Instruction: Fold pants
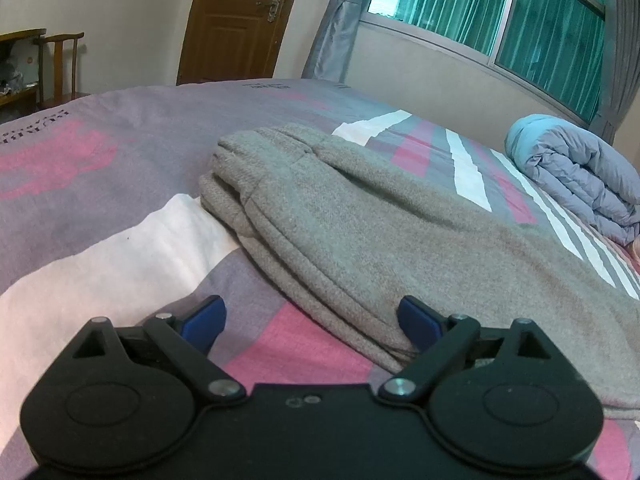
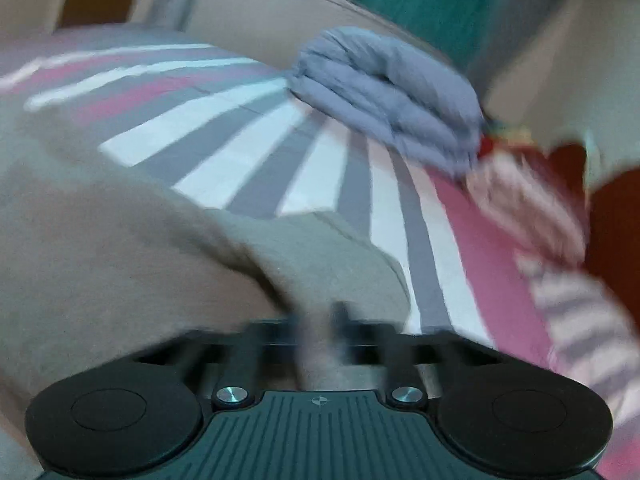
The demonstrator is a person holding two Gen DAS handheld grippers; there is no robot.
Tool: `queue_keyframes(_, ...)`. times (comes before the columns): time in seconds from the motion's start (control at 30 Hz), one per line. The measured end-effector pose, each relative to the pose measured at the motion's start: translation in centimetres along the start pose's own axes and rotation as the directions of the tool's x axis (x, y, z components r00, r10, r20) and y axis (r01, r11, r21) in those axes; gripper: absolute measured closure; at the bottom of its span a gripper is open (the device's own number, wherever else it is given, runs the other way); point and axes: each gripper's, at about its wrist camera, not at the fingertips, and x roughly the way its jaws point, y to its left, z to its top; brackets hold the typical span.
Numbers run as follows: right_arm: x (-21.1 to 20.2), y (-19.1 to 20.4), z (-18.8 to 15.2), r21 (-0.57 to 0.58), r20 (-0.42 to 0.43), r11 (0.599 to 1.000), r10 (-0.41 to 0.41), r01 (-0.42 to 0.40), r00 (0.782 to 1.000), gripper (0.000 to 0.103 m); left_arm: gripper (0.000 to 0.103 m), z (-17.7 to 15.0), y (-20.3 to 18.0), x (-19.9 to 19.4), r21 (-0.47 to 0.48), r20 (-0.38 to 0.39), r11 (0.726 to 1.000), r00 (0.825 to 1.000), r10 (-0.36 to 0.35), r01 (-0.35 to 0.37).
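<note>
- The grey pants (image 1: 360, 216) lie folded on the bed (image 1: 120, 160), on a sheet with pink, purple and white blocks; the waistband end is far from the left camera and the cloth runs toward the lower right.
- The left gripper (image 1: 312, 320) hangs low over the near edge of the pants with its jaws wide apart. The left blue pad (image 1: 206, 318) is over the sheet, the right one over the grey cloth, and nothing is pinched between them.
- The right gripper (image 2: 320, 320) is seen only in a strongly blurred picture. Its fingers stand close together, and a fold of the grey pants (image 2: 320, 264) goes in between them (it looks pinched, though the blur hides the pads themselves).
- A rolled blue-grey quilt (image 1: 576, 176) lies further on the bed, well apart from the pants, below the window (image 1: 500, 4) with green curtains.
- A brown door (image 1: 236, 16) and a wooden chair (image 1: 60, 64) stand beyond the bed.
</note>
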Motion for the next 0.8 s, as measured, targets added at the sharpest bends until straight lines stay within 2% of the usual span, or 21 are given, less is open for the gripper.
queue_keyframes(0.07, -1.8, -3.2, -0.7, 0.215, 0.034, 0.976, 0.021, -0.028, 0.999, 0.095, 0.015, 0.0, 0.0, 0.0, 0.0, 0.001, 1.0, 1.0, 0.001, -0.001)
queue_keyframes(0.1, -2.6, -4.9, -1.2, 0.321, 0.052, 0.947, 0.011, -0.027, 0.999, 0.095, 0.015, 0.0, 0.0, 0.0, 0.0, 0.001, 1.0, 1.0, 0.0, 0.0)
queue_keyframes(0.13, -3.7, -7.0, -2.2, 0.448, 0.076, 0.893, -0.004, -0.03, 0.997, 0.096, 0.015, 0.0, 0.0, 0.0, -0.001, 0.001, 1.0, 1.0, -0.001, 0.001)
queue_keyframes(0.17, -4.7, -9.2, -3.7, 0.578, 0.084, 0.816, -0.019, -0.033, 0.996, 0.096, 0.015, -0.1, 0.1, 0.0, -0.002, 0.001, 1.0, 1.0, -0.002, 0.002)
queue_keyframes(0.2, -5.4, -11.2, -5.7, 0.695, 0.077, 0.719, -0.037, -0.027, 0.996, 0.096, 0.015, -0.1, 0.0, 0.0, -0.002, 0.001, 1.0, 1.0, -0.003, 0.003)
queue_keyframes(0.27, -5.4, -14.2, -10.2, 0.863, 0.039, 0.505, -0.011, -0.028, 0.999, 0.096, 0.015, -0.1, 0.1, 0.0, -0.002, 0.001, 1.0, 1.0, -0.002, 0.002)
queue_keyframes(0.3, -4.6, -14.9, -12.1, 0.901, 0.007, 0.434, 0.032, -0.021, 0.999, 0.096, 0.015, -0.1, 0.1, 0.0, -0.002, 0.001, 1.0, 1.0, -0.002, 0.002)
queue_keyframes(0.33, -3.7, -15.3, -13.9, 0.922, -0.019, 0.387, 0.076, -0.012, 0.997, 0.096, 0.015, -0.1, 0.1, 0.0, -0.002, 0.001, 1.0, 1.0, -0.002, 0.002)
queue_keyframes(0.4, -3.7, -15.6, -15.4, 0.929, 0.032, 0.364, 0.102, -0.067, 0.994, 0.096, 0.015, -0.1, 0.1, 0.0, -0.002, 0.001, 1.0, 1.0, -0.002, 0.002)
queue_keyframes(0.47, -4.0, -16.1, -15.4, 0.921, 0.057, 0.378, 0.096, -0.089, 0.994, 0.095, 0.015, -0.1, 0.1, 0.0, -0.002, 0.001, 1.0, 1.0, -0.002, 0.002)
queue_keyframes(0.53, -3.9, -16.6, -15.5, 0.922, 0.069, 0.373, 0.102, -0.102, 0.992, 0.084, 0.015, -0.1, 0.1, 0.0, -0.002, 0.001, 1.0, 1.0, -0.001, 0.001)
queue_keyframes(0.57, -3.9, -16.8, -15.3, 0.921, 0.069, 0.375, 0.105, -0.104, 0.992, 0.081, 0.015, -0.1, 0.1, 0.0, -0.001, 0.001, 1.0, 1.0, -0.001, 0.001)
queue_keyframes(0.63, -3.5, -17.1, -14.6, 0.898, 0.069, 0.427, 0.097, -0.104, 0.993, 0.075, 0.015, -0.1, 0.1, -0.1, -0.002, 0.001, 1.0, 1.0, -0.002, 0.002)
queue_keyframes(0.7, -3.6, -17.2, -13.6, 0.873, 0.056, 0.479, 0.077, -0.087, 0.995, 0.073, 0.015, -0.1, 0.1, -0.1, -0.001, 0.001, 1.0, 1.0, -0.002, 0.002)
queue_keyframes(0.73, -3.9, -17.8, -13.7, 0.882, 0.079, 0.462, 0.061, -0.099, 0.995, 0.073, 0.015, -0.1, 0.1, -0.1, -0.001, 0.001, 1.0, 1.0, -0.002, 0.002)
queue_keyframes(0.77, -3.3, -18.5, -13.5, 0.911, 0.108, 0.393, 0.055, -0.121, 0.993, 0.073, 0.015, -0.1, 0.1, -0.1, -0.001, 0.001, 1.0, 1.0, -0.001, 0.001)
queue_keyframes(0.8, -3.4, -19.3, -14.4, 0.948, 0.128, 0.286, 0.057, -0.139, 0.99, 0.073, 0.015, -0.1, 0.1, -0.1, -0.002, 0.001, 1.0, 1.0, -0.001, 0.001)
